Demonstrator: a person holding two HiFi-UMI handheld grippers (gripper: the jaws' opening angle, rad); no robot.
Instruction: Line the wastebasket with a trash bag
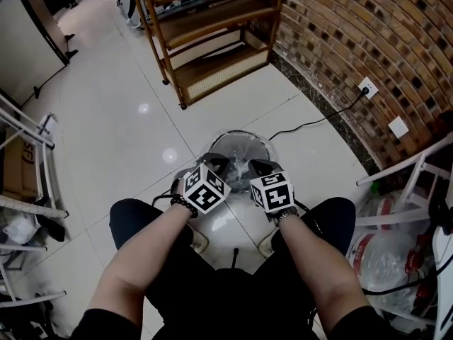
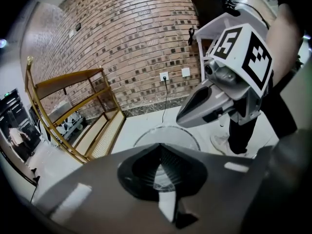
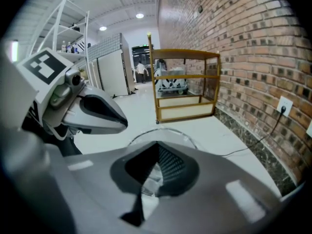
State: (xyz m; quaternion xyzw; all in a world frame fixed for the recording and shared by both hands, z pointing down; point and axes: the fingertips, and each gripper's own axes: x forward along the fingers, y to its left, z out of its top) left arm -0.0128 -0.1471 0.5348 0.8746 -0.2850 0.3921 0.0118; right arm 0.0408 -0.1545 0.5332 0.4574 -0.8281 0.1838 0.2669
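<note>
A round wastebasket stands on the pale tiled floor between my feet, with clear trash bag film bunched at its near rim. Both grippers hover side by side over that near rim. The left gripper is shut, and thin clear film shows pinched between its pads. The right gripper is shut too, with crumpled film caught between its pads. The basket's rim lies just beyond the left jaws, and the same rim shows past the right jaws. Each gripper view shows the other gripper close alongside.
A wooden shelf unit stands on the floor beyond the basket. A brick wall runs along the right, with a socket and a black cable on the floor. White racks with bags stand at right and left.
</note>
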